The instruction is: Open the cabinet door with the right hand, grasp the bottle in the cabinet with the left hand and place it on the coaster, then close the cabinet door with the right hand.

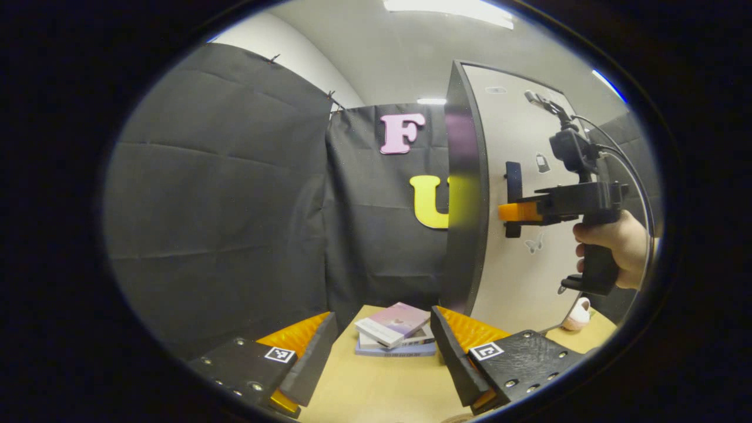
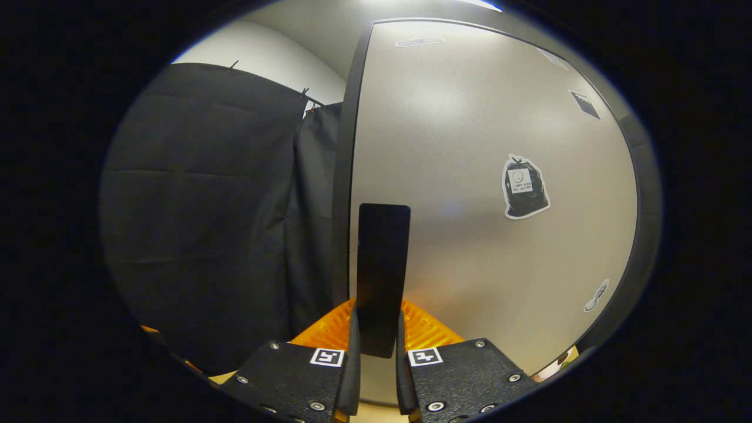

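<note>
The cabinet door (image 2: 482,176) stands ajar, its dark edge toward the left gripper view; the right gripper (image 2: 376,346) is clamped on the door's black handle (image 2: 383,276); the left gripper (image 1: 382,352), fingers spread and holding nothing, hovers over the table (image 1: 376,393) near stacked books (image 1: 395,336).

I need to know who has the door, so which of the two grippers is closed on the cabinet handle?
The right gripper: its fingers pinch the black handle on the cabinet door. The left gripper hangs open over the table.
</note>
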Demonstrator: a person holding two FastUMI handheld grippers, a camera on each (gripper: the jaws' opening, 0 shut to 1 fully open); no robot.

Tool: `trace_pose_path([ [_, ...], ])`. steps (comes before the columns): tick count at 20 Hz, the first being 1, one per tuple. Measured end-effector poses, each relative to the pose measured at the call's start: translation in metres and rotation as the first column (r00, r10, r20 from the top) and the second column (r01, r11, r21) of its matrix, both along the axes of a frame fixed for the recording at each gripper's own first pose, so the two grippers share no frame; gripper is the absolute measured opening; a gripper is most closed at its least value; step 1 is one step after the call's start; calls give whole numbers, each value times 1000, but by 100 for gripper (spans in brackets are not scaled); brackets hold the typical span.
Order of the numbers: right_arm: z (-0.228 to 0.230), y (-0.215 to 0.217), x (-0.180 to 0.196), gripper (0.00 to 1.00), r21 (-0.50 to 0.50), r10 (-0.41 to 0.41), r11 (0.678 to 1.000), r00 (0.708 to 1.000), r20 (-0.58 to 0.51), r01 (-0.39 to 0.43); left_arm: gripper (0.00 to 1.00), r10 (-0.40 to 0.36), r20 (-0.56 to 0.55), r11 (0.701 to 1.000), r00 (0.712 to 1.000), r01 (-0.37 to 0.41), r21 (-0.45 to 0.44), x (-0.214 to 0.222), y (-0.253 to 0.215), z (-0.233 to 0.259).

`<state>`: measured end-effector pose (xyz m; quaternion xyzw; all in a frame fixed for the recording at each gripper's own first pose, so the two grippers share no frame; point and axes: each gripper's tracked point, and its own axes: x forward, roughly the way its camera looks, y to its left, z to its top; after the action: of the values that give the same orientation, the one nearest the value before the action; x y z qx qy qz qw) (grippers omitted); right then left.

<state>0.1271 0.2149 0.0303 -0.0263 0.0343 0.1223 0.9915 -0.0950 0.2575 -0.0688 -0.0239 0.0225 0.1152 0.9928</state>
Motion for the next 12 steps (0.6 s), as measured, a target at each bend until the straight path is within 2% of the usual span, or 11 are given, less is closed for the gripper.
trace_pose_path([
  [1, 0, 0, -2, 23, 1, 8, 1000, 1000, 2, -8, 92, 2, -4, 1000, 1000, -2, -6, 0, 1, -1],
  [7, 1, 1, -15, 21, 18, 65, 998, 998, -7, -65, 92, 6, -6, 1000, 1000, -6, 3, 0, -2, -1],
  [8, 1, 0, -16, 21, 26, 75, 997, 997, -8, -75, 99, 4, -9, 1000, 1000, -4, 0, -1, -3, -1],
  [9, 1, 0, -18, 21, 27, 85, 996, 996, -8, -85, 91, 6, -12, 1000, 1000, -6, 0, -1, -1, -1],
  [12, 1, -1, -23, 21, 32, 118, 993, 993, 0, -118, 91, -2, -24, 1000, 1000, 2, -18, 2, -6, 1],
])
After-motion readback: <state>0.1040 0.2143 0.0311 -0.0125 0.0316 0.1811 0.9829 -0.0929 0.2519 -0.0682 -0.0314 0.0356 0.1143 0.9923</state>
